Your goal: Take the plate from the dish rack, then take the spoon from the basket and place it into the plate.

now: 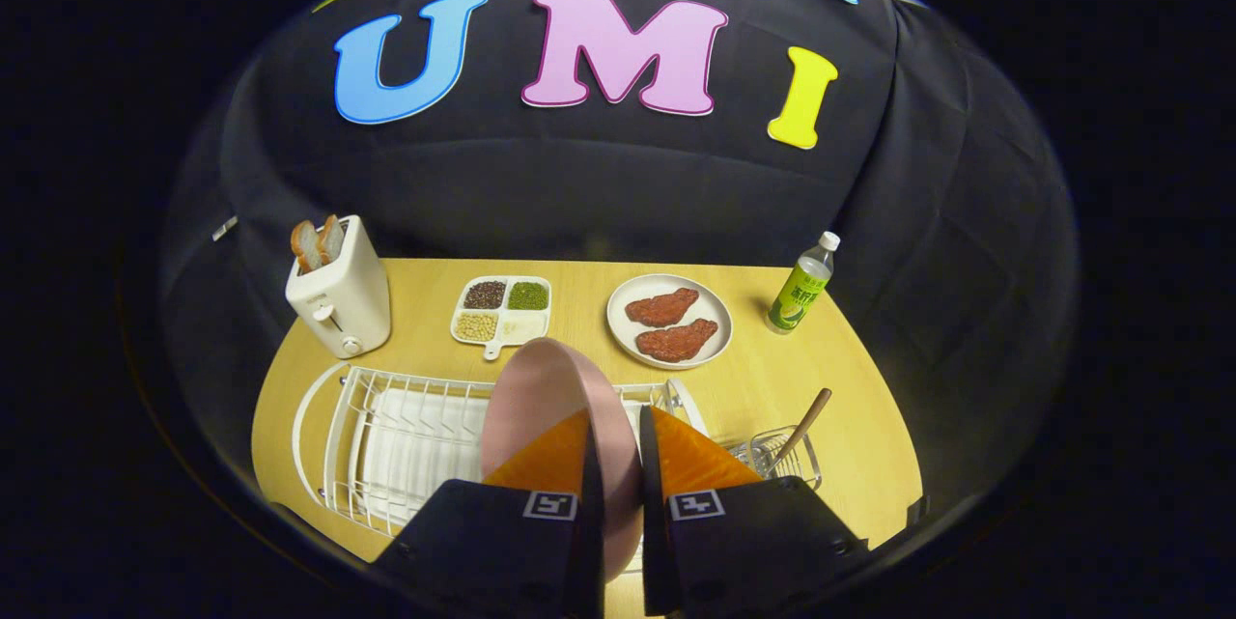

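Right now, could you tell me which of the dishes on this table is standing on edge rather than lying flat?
The pink plate, upright on edge over the dish rack with the gripper shut on it. The steak plate and divided tray beyond lie flat.

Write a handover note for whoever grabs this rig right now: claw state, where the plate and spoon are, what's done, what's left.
Claw: shut on the pink plate, gripping its rim, plate standing on edge above the white dish rack.
Spoon: untouched, handle up in the wire basket beside the rack, right of the fingers.
Done: plate gripped, apparently lifted.
Left: set the plate flat on the table, fetch the spoon, lay it in the plate.
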`<state>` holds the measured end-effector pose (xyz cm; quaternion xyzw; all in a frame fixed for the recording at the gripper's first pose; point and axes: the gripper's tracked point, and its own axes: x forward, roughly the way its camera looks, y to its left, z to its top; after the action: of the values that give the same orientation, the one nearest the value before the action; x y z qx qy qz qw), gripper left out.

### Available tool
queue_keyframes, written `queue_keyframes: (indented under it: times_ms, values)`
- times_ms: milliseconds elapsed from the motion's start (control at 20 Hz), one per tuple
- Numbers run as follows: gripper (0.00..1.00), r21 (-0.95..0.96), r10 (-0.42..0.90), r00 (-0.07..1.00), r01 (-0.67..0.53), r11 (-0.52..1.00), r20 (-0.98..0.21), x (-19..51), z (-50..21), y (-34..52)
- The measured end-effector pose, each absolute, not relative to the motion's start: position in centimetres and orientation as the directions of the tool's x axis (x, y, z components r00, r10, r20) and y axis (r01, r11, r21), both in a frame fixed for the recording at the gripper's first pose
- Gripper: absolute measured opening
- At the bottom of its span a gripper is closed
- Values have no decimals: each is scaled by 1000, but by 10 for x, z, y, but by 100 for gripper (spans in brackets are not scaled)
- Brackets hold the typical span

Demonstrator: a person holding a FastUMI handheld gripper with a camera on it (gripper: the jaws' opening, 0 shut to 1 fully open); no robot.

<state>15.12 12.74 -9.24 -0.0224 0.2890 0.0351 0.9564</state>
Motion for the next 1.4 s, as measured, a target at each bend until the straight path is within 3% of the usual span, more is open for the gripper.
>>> queue_keyframes:
  times_ms: [250,600,1000,1400]
  values:
    - [19,74,141,822,-121,990,-552,135,-93,124]
    - [19,254,286,764,-164,953,-579,59,-106,94]
    - [19,395,374,628,-114,912,-683,-30,-190,45]
    - [19,489,493,515,-157,858,-701,-35,-263,30]
